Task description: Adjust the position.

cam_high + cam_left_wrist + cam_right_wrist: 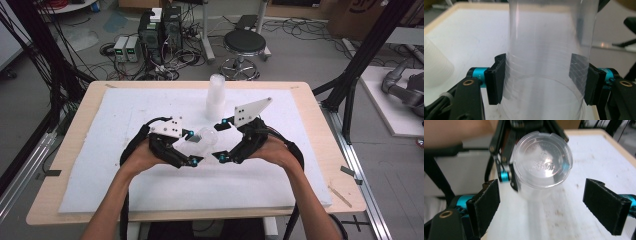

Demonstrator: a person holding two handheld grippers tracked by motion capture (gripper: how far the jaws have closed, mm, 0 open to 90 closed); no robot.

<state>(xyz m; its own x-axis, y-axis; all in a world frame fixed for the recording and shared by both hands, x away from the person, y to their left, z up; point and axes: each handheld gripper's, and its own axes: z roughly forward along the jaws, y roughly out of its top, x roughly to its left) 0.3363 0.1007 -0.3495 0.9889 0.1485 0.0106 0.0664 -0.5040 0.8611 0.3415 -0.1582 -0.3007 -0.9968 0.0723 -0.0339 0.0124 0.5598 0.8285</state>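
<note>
A clear plastic cup (202, 137) lies on its side above the white foam mat (125, 165), and my left gripper (191, 147) is shut on it. In the left gripper view the two black pads (496, 80) press the cup's wall (544, 50) from both sides. My right gripper (222, 140) faces it from the right, open. In the right gripper view the cup's round base (541, 162) points at the camera, a little beyond the wide-apart jaws of my right gripper (544, 205), untouched by them. The left gripper (504, 175) shows behind the cup.
A tall stack of translucent cups (216, 97) stands upright on the mat behind both grippers; it also shows as cups (434, 65) at the left edge. The wooden table's rim (320, 130) surrounds the mat. A stool (244, 45) and electronics sit on the floor beyond.
</note>
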